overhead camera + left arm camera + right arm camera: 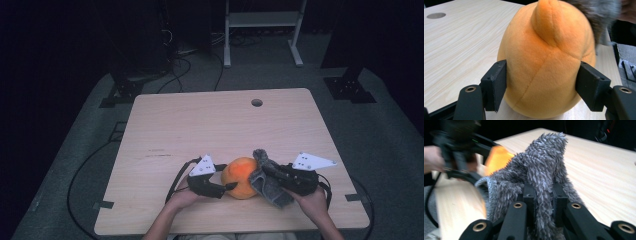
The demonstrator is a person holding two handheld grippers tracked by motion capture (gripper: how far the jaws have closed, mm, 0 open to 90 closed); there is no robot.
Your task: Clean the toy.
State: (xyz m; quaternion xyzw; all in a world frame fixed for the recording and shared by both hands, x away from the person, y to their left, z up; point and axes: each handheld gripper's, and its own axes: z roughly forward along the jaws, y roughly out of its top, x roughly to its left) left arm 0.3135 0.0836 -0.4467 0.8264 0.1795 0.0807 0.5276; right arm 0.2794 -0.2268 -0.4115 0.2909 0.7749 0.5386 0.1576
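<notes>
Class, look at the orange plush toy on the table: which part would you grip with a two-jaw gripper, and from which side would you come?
Grip the orange plush toy low across its wide rounded body, coming in level from the side away from the grey fuzzy cloth. The left gripper already straddles it there: the soft belly should give under the jaws, whereas the narrow nub on top would probably slip.

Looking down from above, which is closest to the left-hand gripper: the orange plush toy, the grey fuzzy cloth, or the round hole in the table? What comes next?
From the left gripper:
1. Orange plush toy, between its jaws.
2. Grey fuzzy cloth, just beyond the toy, in the right gripper.
3. Round hole, near the table's far edge.
</notes>
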